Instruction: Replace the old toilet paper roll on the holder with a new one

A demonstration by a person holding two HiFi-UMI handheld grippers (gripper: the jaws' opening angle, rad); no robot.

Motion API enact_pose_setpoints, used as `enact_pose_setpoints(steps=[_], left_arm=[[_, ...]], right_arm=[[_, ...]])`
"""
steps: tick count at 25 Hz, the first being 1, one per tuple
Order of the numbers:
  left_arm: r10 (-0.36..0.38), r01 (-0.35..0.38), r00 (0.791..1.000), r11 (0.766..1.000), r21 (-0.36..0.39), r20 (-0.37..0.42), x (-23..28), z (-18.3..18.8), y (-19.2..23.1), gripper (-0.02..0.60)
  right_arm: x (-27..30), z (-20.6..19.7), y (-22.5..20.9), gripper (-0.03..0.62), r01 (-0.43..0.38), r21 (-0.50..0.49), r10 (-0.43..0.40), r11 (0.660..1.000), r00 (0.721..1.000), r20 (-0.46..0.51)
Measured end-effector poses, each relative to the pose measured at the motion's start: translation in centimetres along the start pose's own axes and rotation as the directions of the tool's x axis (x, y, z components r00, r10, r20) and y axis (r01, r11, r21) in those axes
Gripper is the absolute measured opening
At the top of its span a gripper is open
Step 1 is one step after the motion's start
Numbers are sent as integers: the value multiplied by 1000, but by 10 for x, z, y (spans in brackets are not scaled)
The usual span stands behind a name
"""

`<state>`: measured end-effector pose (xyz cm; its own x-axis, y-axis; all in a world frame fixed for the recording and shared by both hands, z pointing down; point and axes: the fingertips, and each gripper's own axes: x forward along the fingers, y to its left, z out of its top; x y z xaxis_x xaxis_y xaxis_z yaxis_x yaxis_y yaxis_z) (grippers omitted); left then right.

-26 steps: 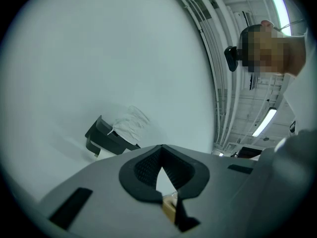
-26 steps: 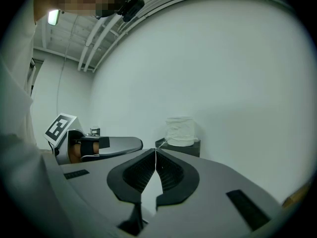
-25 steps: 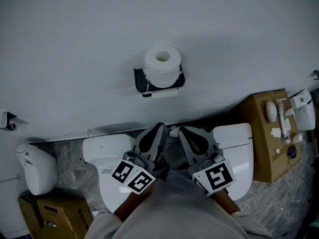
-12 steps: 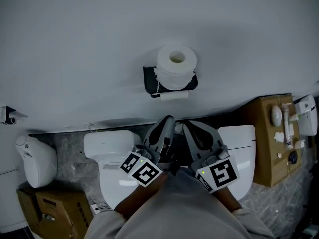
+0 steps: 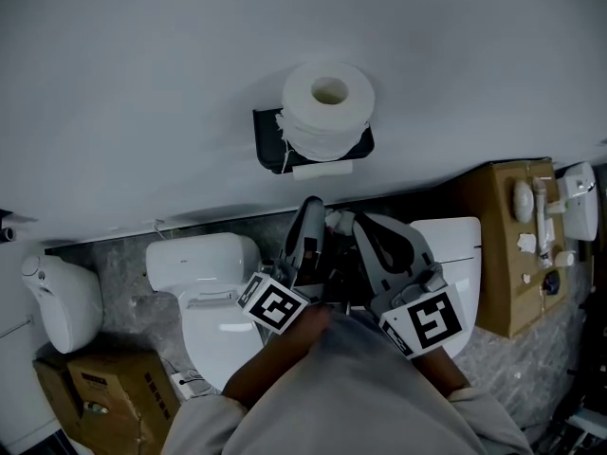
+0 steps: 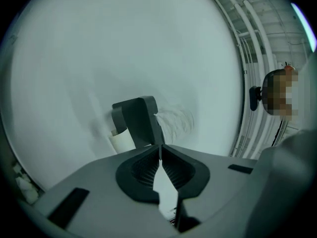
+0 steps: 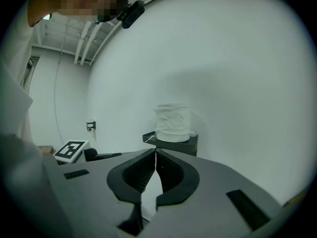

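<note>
White roll (image 7: 172, 122) beyond R hand-held gripper (image 7: 155, 155)

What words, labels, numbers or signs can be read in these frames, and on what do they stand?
No text is readable.
Brown cardboard box at lower left: dark print, too small and blurred.
Black-and-white square markers on the two cubes: coded patterns, no letters.

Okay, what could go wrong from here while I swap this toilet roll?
The full roll stands loose on top of the holder, right above the old tube, so reaching for the tube may knock it off. The left tool and the right tool are both shut and empty, so pushing in without opening would only nudge the tube. The tools also sit close together and might clash.
</note>
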<state>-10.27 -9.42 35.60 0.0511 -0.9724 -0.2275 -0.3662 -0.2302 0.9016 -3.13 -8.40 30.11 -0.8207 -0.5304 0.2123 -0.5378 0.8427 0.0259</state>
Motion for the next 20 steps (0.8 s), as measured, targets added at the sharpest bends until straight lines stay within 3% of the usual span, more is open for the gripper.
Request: enact_pose_setpoints(steps=[10, 14, 20], left_arm=[[41, -42, 999, 993, -114, -4, 17, -19, 35, 14], [-17, 21, 1000, 976, -218, 20, 32, -24, 33, 118], [16, -11, 1000, 960, -278, 15, 41, -30, 50, 192]], right_arm=[[7, -6, -7, 17, 0, 2, 0, 1000, 1000, -25], [8, -11, -14, 17, 12, 5, -12, 1000, 999, -42], [9, -17, -23, 17, 29, 11, -28, 1000, 998, -64]])
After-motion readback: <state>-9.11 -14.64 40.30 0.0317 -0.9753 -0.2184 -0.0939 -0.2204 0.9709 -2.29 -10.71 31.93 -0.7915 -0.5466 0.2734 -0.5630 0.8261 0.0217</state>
